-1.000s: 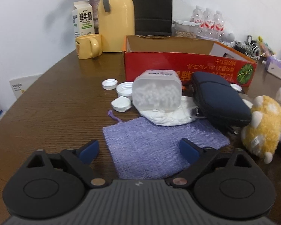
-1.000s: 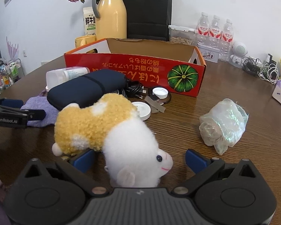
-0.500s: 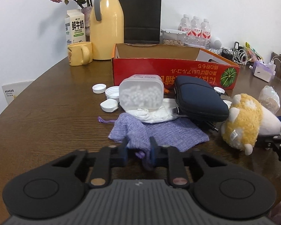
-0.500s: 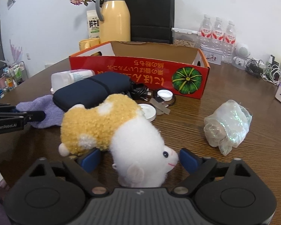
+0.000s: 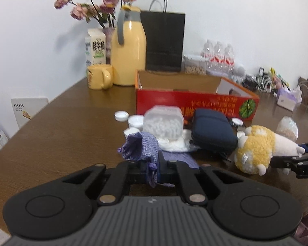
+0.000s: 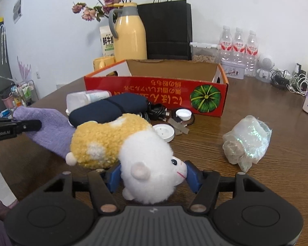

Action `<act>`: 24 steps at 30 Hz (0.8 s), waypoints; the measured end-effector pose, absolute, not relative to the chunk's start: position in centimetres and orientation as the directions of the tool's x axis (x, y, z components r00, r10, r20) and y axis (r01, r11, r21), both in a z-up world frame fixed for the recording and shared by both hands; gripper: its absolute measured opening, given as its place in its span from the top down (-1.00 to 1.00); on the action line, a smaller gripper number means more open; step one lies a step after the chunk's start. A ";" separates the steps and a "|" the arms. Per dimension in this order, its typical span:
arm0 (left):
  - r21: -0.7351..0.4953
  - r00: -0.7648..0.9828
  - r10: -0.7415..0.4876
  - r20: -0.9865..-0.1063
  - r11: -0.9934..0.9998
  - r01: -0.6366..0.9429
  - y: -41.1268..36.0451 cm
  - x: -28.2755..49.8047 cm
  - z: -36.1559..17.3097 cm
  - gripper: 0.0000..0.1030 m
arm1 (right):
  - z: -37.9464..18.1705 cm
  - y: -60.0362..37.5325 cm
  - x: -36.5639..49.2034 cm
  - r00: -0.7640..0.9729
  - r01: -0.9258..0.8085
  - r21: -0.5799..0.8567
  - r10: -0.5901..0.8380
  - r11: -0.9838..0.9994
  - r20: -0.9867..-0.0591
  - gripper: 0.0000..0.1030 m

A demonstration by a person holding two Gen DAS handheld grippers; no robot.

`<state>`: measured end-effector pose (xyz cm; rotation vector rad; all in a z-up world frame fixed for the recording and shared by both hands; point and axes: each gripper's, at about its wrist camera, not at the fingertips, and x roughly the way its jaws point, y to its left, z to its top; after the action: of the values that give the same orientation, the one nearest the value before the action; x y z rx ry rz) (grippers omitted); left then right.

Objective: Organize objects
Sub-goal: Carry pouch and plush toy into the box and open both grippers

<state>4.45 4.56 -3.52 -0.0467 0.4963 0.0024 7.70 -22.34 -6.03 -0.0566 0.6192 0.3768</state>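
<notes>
My left gripper (image 5: 152,167) is shut on a purple knitted pouch (image 5: 140,146) and lifts its near end off the table; the pouch also shows in the right wrist view (image 6: 49,127). My right gripper (image 6: 154,177) is shut on the white head of a yellow and white plush toy (image 6: 123,143), raised a little; the toy also shows in the left wrist view (image 5: 260,147). An open red cardboard box (image 5: 195,100) stands behind them, and also shows in the right wrist view (image 6: 154,90).
Before the box lie a navy case (image 5: 213,133), a clear plastic jar (image 5: 164,123), a white cloth, several white lids (image 5: 121,115) and a crumpled plastic bag (image 6: 246,139). A yellow jug (image 5: 129,47), a mug (image 5: 99,79), a black bag and water bottles stand behind.
My left gripper closed on the purple pouch and lifted its near end. My right gripper closed on the plush toy's head and raised it.
</notes>
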 end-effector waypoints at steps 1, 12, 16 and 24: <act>-0.043 0.885 -0.004 -0.466 0.999 -0.018 4.6 4.2 -3.2 0.87 | -5.9 -22.4 7.5 0.753 -0.360 0.060 0.328 0.931 -0.570 -0.20; -0.020 0.936 0.005 -0.351 1.000 -0.012 4.6 2.1 0.0 0.87 | -4.2 -23.1 6.0 0.798 -0.364 0.041 0.334 0.930 -0.502 -0.19; -0.020 0.952 -0.009 -0.307 1.000 0.003 4.5 2.2 1.4 0.87 | -3.5 -23.1 6.0 0.812 -0.364 0.031 0.333 0.931 -0.479 -0.19; -0.018 0.968 -0.063 -0.242 0.998 0.061 3.3 4.5 3.7 0.87 | -1.9 -22.0 7.8 0.838 -0.373 -0.012 0.331 0.928 -0.435 -0.19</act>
<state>4.50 3.30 3.67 -0.0100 0.2450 -0.0628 7.78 -22.04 -1.85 -0.0979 0.4417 0.3726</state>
